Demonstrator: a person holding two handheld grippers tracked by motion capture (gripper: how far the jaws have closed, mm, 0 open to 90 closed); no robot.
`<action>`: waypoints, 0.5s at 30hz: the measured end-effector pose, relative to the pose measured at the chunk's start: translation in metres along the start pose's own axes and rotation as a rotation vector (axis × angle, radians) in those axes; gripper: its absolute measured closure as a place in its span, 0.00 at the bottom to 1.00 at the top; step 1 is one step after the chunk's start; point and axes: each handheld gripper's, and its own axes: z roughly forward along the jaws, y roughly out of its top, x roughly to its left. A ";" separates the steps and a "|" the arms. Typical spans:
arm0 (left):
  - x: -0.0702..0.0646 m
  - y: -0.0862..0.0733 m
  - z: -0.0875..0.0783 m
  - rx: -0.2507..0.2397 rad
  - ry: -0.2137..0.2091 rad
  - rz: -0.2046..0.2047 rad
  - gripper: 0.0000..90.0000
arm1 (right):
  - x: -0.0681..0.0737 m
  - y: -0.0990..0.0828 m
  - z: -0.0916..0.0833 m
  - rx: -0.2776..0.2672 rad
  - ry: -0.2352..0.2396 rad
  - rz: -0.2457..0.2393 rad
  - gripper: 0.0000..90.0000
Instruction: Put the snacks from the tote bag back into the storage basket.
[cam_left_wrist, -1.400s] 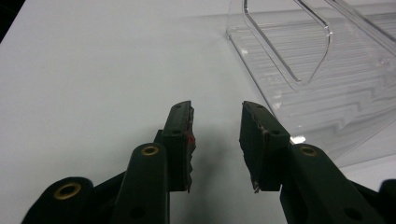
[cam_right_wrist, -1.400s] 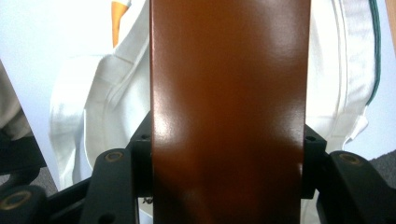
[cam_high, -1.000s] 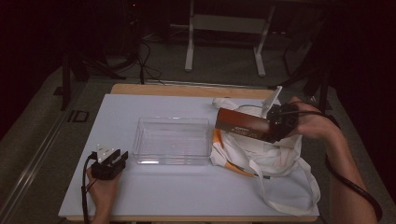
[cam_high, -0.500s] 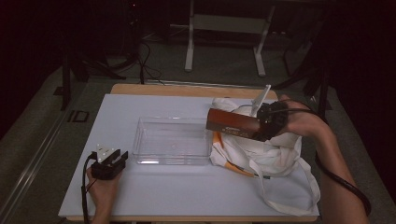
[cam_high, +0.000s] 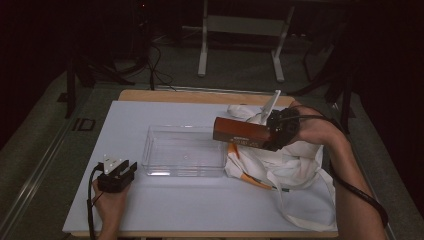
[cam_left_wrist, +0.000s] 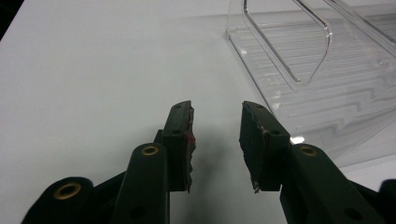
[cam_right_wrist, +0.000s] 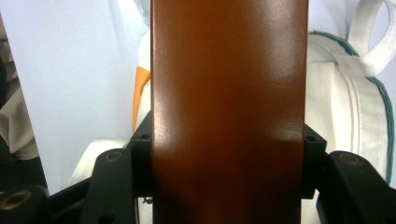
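Right gripper (cam_high: 272, 134), raised above the table, clamped on one end of a long brown box (cam_high: 242, 132); in the right gripper view, jaws pressed against both sides of the brown box's glossy face. Box held clear of the surface, long axis roughly level and pointing away from the gripper toward the clear plastic tray (cam_high: 184, 151), free end already over the tray's near right corner. Tray open-topped and empty, lying just left of the box and slightly lower, long side running across the table. Probably a short carry leftward and down to lay the box inside, with the box's length lined up along the tray's length.

Beneath and behind the box, a crumpled white cloth bag (cam_high: 295, 165) with orange trim and loose straps, touching the tray's right wall; straps a likely snag if the box drops too early. A white strip standing up behind the right hand, identity unclear.

Left gripper (cam_high: 116, 176) resting low on the white table (cam_high: 200, 210), near the tray's left front corner, jaws spread and holding nothing, well apart from the box.
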 end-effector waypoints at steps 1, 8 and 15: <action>0.000 0.000 0.000 0.000 0.000 0.000 0.72 | 0.000 0.000 0.000 0.000 0.000 0.000 0.48; 0.000 0.000 0.000 -0.001 0.000 -0.002 0.72 | 0.001 0.009 0.002 0.001 0.004 -0.013 0.48; 0.000 0.000 0.000 -0.002 0.000 -0.002 0.72 | 0.002 0.016 0.003 0.000 0.001 -0.026 0.48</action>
